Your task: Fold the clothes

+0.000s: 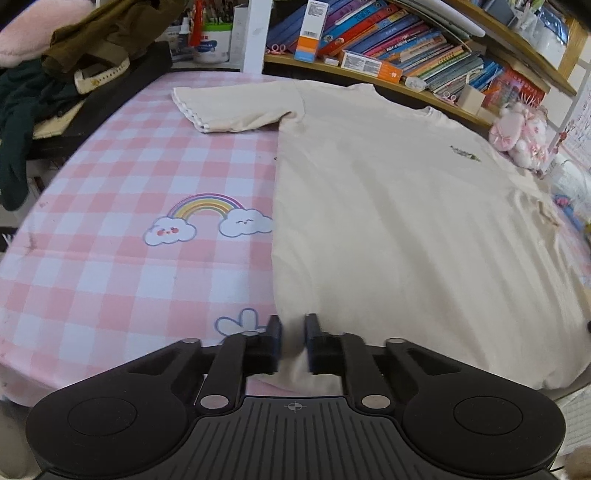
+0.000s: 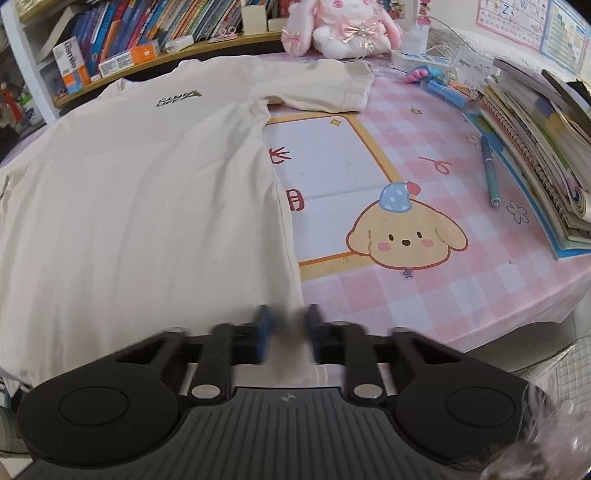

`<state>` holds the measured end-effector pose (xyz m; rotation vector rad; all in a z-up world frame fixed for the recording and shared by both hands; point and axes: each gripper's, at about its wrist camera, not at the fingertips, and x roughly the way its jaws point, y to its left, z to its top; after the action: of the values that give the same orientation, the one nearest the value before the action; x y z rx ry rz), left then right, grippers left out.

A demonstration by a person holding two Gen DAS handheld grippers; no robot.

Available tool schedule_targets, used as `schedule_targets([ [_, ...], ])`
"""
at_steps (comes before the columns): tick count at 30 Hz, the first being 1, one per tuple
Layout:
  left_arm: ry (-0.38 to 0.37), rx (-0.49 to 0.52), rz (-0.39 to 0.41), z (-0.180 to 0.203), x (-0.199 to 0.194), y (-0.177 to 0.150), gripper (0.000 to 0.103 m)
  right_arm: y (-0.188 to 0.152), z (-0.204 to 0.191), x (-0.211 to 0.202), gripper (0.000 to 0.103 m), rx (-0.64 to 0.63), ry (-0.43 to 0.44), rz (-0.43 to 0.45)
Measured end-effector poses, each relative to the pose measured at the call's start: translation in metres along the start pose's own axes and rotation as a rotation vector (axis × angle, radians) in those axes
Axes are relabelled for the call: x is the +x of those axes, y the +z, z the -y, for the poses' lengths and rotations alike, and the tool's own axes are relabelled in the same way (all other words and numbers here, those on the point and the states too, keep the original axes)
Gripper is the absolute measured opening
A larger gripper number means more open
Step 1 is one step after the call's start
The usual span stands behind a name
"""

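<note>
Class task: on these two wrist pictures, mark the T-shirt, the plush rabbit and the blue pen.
T-shirt (image 1: 388, 221): left wrist view, middle of the chest.
Plush rabbit (image 2: 343, 26): right wrist view, its white body.
Blue pen (image 2: 489, 170): right wrist view, middle of the barrel.

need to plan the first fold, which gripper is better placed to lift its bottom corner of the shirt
Neither clearly: the left gripper is shut on the t-shirt at its near left hem corner, the right gripper at the near right one. Both sleeves lie flat, so either could lift.
</note>
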<state>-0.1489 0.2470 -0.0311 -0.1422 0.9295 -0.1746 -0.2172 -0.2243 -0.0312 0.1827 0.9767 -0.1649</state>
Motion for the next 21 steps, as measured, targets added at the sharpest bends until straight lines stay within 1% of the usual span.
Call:
schedule_targets([
  [2,-0.07,-0.057,0.004,-0.003,-0.003,0.009,0.007,0.003,0.001,-0.003,0.005,0.008,0.028,0.01],
  [3,-0.116,-0.109,0.022,-0.006,-0.006,0.016,0.007,0.007,0.002,-0.005,0.005,0.021,0.053,0.024],
  [5,-0.178,-0.186,0.072,-0.01,-0.008,0.039,0.007,0.021,0.003,-0.012,0.005,0.043,0.112,0.068],
  [6,-0.196,-0.214,0.092,-0.012,-0.005,0.051,0.007,0.032,0.002,-0.015,0.005,0.041,0.129,0.097],
  [8,-0.218,-0.254,0.123,-0.013,0.005,0.077,0.007,0.058,-0.001,-0.014,0.005,0.023,0.133,0.14],
  [10,-0.193,-0.28,0.143,-0.013,0.024,0.101,0.007,0.084,-0.003,-0.007,0.005,0.009,0.119,0.166],
  [12,-0.116,-0.318,0.132,-0.015,0.048,0.12,0.008,0.11,-0.004,0.01,0.005,0.0,0.09,0.166],
  [14,-0.046,-0.35,0.093,-0.019,0.071,0.129,0.009,0.129,-0.004,0.035,0.005,-0.01,0.05,0.132],
  [15,-0.033,-0.376,0.07,-0.022,0.079,0.131,0.011,0.134,-0.004,0.047,0.005,-0.016,0.037,0.107],
  [16,-0.046,-0.4,0.063,-0.025,0.081,0.13,0.013,0.137,-0.003,0.057,0.006,-0.021,0.033,0.083],
  [17,-0.069,-0.42,0.065,-0.028,0.079,0.128,0.018,0.138,-0.002,0.065,0.006,-0.023,0.033,0.067],
  [18,-0.093,-0.441,0.066,-0.031,0.078,0.126,0.026,0.138,0.0,0.07,0.006,-0.024,0.031,0.06],
  [19,-0.115,-0.448,0.078,-0.034,0.073,0.124,0.03,0.136,0.001,0.071,0.009,-0.023,0.035,0.064],
  [20,-0.126,-0.441,0.095,-0.036,0.066,0.12,0.037,0.135,0.003,0.07,0.015,-0.019,0.044,0.073],
  [21,-0.122,-0.419,0.109,-0.035,0.059,0.116,0.042,0.132,0.006,0.069,0.024,-0.012,0.054,0.08],
])
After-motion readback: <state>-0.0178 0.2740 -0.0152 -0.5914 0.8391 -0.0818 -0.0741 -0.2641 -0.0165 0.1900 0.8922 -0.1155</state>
